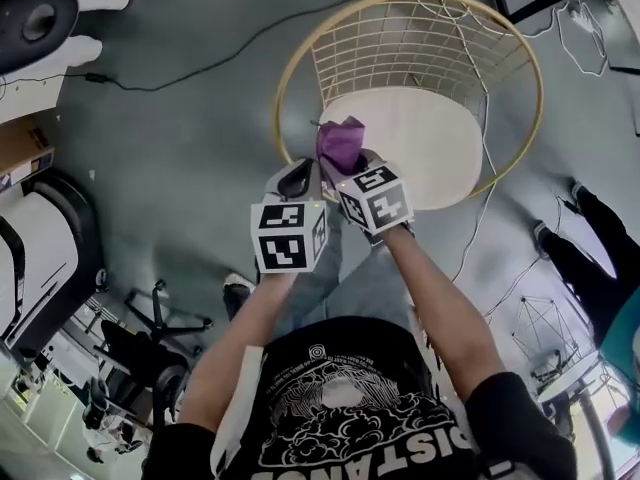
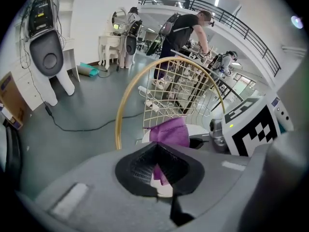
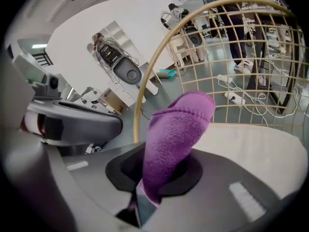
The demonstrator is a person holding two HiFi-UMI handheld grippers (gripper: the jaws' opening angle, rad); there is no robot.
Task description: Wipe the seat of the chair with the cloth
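The right gripper (image 3: 149, 187) is clenched on the purple cloth (image 3: 178, 124), which stands up out of its jaws in a thick fold. The left gripper (image 2: 159, 166) sits just beside it, its jaws nipped on a thin corner of the same cloth. From the head view, the pair hang together over the near rim of the round chair (image 1: 285, 88), with the cloth bunched and not yet on the seat (image 1: 430, 148).

To wipe well, I judge the two should draw apart to spread the cloth, then press it flat and sweep from the near edge toward the back, keeping clear of the wire backrest (image 1: 420, 48), where a fold could snag.

The wire shell holds only its cream seat, which lies bare. A cable (image 1: 200, 68) trails across the grey floor (image 1: 180, 158) beyond.
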